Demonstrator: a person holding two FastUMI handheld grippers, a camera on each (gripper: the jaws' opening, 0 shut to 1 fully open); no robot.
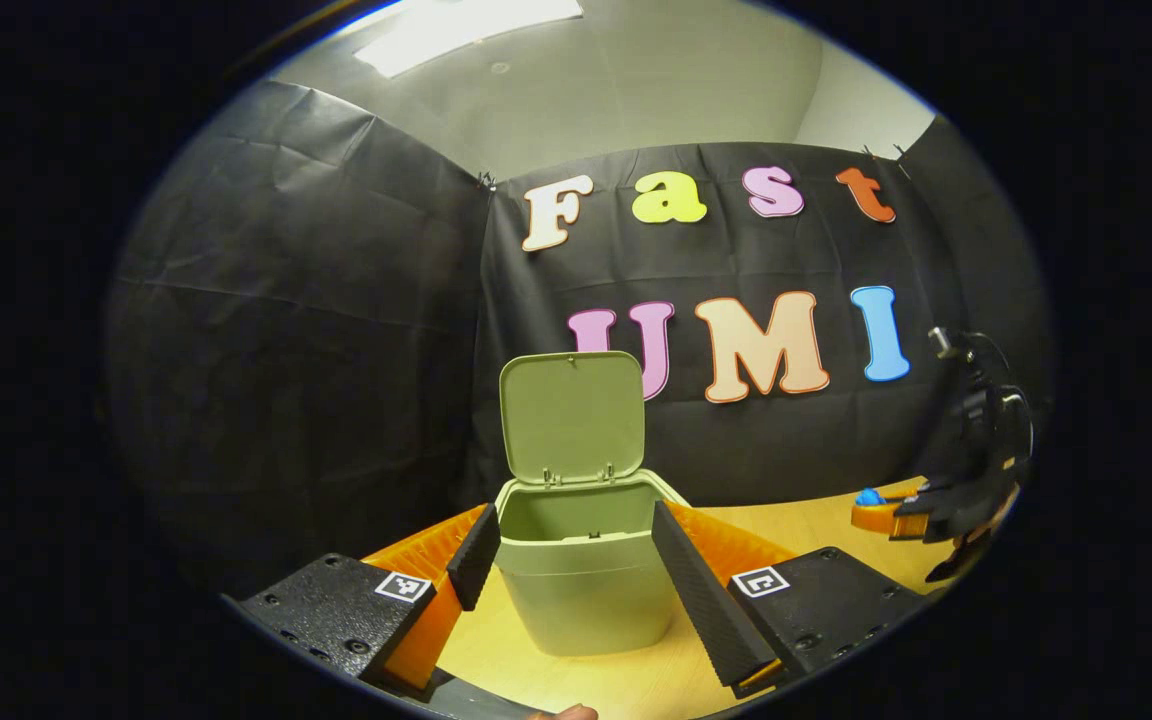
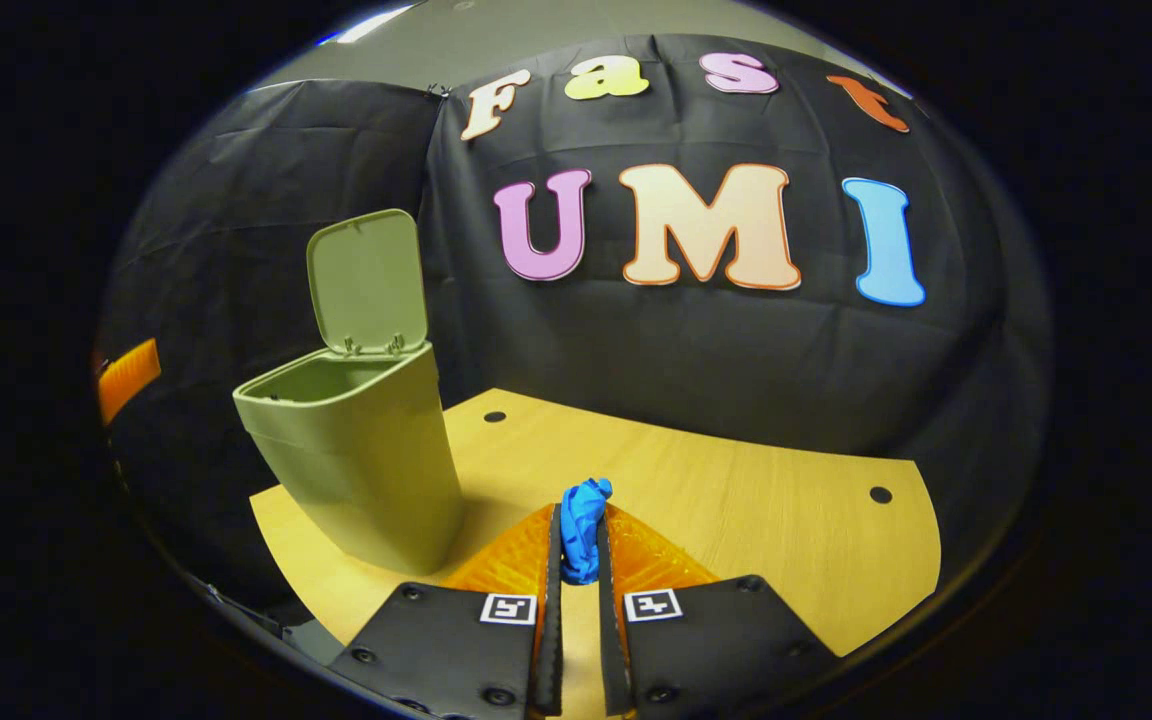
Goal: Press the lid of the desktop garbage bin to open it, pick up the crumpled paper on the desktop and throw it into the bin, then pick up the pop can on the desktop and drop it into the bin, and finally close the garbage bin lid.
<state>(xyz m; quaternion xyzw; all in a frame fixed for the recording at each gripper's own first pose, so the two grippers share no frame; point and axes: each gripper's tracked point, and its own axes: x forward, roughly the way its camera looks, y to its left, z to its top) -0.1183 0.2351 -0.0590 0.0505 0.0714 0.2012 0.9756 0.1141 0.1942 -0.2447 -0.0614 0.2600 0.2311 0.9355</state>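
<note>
**While the bin stands open, the right gripper clamps the blue paper**

With its lid (image 2: 368,280) tipped up and back, the green garbage bin (image 2: 361,455) stands on the wooden desktop (image 2: 756,520) near the black cloth wall; in the left gripper view the bin (image 1: 581,580) sits between the spread fingers of the left gripper (image 1: 576,590), which is released and grips nothing; the right gripper (image 2: 579,560) has both fingers pressed on the crumpled blue paper (image 2: 583,525), held just right of the bin; in the left gripper view that gripper (image 1: 946,505) shows far right, above the desktop.
</note>
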